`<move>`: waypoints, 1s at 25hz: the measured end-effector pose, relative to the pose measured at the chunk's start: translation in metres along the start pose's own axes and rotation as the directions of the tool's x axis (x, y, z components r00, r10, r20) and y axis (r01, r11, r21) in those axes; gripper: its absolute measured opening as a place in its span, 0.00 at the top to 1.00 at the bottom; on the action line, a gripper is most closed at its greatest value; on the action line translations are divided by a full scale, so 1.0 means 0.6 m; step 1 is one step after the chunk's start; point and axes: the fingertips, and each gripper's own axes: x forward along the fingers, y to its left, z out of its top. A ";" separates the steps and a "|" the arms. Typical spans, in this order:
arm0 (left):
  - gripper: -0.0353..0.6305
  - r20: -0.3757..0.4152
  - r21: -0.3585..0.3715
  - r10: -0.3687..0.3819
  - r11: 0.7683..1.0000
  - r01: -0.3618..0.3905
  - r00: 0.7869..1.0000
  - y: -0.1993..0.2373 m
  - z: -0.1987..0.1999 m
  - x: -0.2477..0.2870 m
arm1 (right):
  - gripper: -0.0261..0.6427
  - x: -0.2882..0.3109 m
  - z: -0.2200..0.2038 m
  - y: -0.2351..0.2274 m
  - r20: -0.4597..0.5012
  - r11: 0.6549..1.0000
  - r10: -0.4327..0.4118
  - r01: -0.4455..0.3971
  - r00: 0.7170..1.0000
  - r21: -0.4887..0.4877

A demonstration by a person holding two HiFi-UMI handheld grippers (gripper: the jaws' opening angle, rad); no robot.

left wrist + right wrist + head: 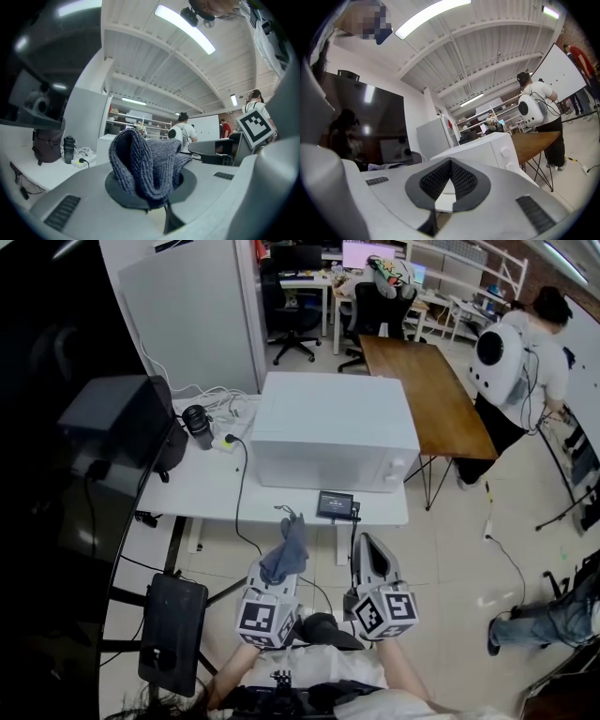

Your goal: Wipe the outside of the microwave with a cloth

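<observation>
My left gripper (pixel 278 570) hangs just short of the front edge of the white table (pixel 202 491). Its jaws are clamped on a grey knitted cloth (pixel 287 549), which bunches up between them clear of the table. The white microwave (pixel 333 427) sits on the table's right half and reaches its right end, with a small dark screen device (pixel 335 504) at the front edge before it. My right gripper (pixel 367 545), just beside the left one, has its jaws pressed together with nothing between them.

Head view steeply down from above, gripper views low, angled upward, right shares microwave (pixel 333 432)
</observation>
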 end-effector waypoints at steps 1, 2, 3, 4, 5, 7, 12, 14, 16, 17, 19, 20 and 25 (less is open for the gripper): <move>0.87 0.005 0.002 0.002 1.000 -0.002 1.000 -0.003 0.000 0.000 | 0.93 -0.002 0.003 0.000 0.005 1.000 0.006 -0.006 1.000 -0.006; 0.87 0.011 0.002 0.004 1.000 -0.004 1.000 -0.004 -0.002 0.000 | 0.93 -0.003 0.005 0.002 0.008 1.000 0.013 -0.013 1.000 -0.013; 0.87 0.015 0.000 0.003 1.000 -0.003 1.000 -0.004 -0.004 0.001 | 0.93 -0.003 0.007 0.005 0.008 1.000 0.021 -0.021 1.000 -0.019; 0.87 0.014 -0.004 0.001 1.000 -0.001 1.000 -0.005 -0.004 0.001 | 0.94 -0.002 0.007 0.009 0.007 0.999 0.028 -0.028 1.000 -0.025; 0.87 0.011 -0.007 -0.002 1.000 0.002 1.000 -0.005 -0.003 0.002 | 0.94 -0.002 0.008 0.013 0.005 0.999 0.033 -0.033 0.999 -0.032; 0.87 0.011 -0.010 -0.011 1.000 0.012 1.000 -0.008 0.000 0.004 | 0.94 -0.004 0.008 0.017 0.005 0.998 0.037 -0.037 0.999 -0.043; 0.87 0.036 -0.002 -0.015 1.000 0.015 0.999 -0.008 0.002 0.005 | 0.94 -0.005 0.005 0.018 -0.007 0.998 0.026 -0.026 1.000 -0.056; 0.87 0.033 -0.006 -0.008 1.000 0.008 0.999 -0.005 -0.001 0.002 | 0.94 -0.004 0.001 0.019 -0.013 0.998 0.025 -0.026 1.000 -0.057; 0.87 0.029 -0.011 -0.003 1.000 0.003 1.000 -0.004 -0.003 0.000 | 0.94 -0.004 -0.001 0.019 -0.016 0.998 0.026 -0.027 1.000 -0.054; 0.87 0.026 -0.012 -0.002 1.000 0.002 1.000 -0.004 -0.003 -0.001 | 0.94 -0.004 -0.002 0.020 -0.018 0.998 0.027 -0.028 0.999 -0.053; 0.87 0.021 -0.012 -0.003 1.000 0.004 1.000 -0.005 -0.001 -0.002 | 0.94 -0.006 -0.003 0.022 -0.024 0.998 0.028 -0.029 0.999 -0.054; 0.87 0.023 -0.012 -0.004 1.000 0.005 1.000 -0.005 -0.002 -0.003 | 0.94 -0.007 -0.003 0.023 -0.028 0.998 0.027 -0.028 0.999 -0.056; 0.87 0.026 -0.018 -0.012 1.000 0.012 1.000 -0.012 -0.001 -0.006 | 0.94 -0.012 -0.001 0.021 -0.026 0.998 0.021 -0.023 0.999 -0.057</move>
